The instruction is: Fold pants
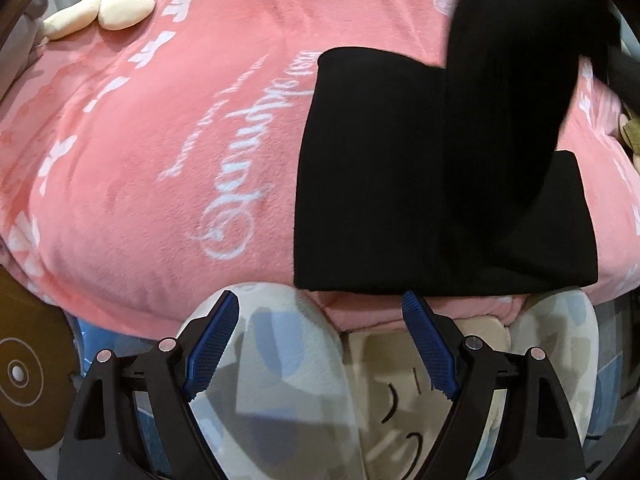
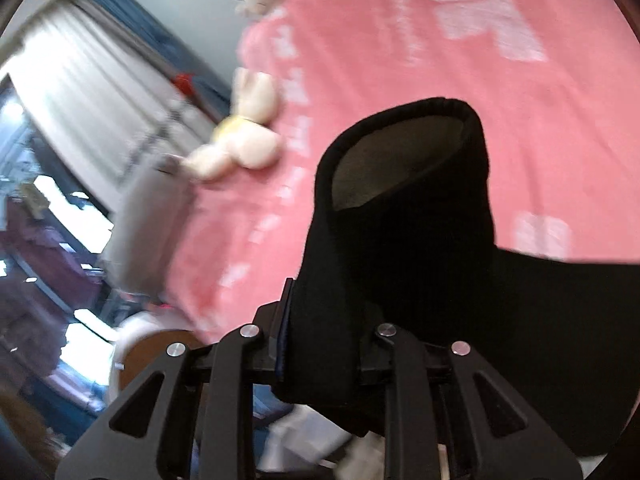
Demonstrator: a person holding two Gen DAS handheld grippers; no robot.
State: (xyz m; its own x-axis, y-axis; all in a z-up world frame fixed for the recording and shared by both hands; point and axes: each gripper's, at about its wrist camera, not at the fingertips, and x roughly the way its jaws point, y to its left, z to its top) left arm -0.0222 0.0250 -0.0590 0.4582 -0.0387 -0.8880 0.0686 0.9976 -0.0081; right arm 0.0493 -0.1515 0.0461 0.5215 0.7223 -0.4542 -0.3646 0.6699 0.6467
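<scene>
Black pants (image 1: 400,184) lie folded on the right part of a pink blanket (image 1: 160,140), close to the bed's near edge. One black section rises off the pile toward the upper right. My left gripper (image 1: 320,298) hovers just before the bed edge, left of the pants' near corner, open with nothing between its blue pads (image 1: 214,344). In the right wrist view, my right gripper (image 2: 324,320) is shut on a bunched fold of the pants (image 2: 400,260) and holds it above the blanket (image 2: 400,60). A leg opening gapes above the grip. The cloth hides most of the fingers.
A cream plush toy (image 1: 108,8) lies at the far left of the bed, also the plush toy (image 2: 240,148) in the right wrist view. A person's legs in pale patterned trousers (image 1: 288,380) stand against the bed edge. A round wooden object (image 1: 24,372) sits low left. Curtains (image 2: 80,100) hang beyond the bed.
</scene>
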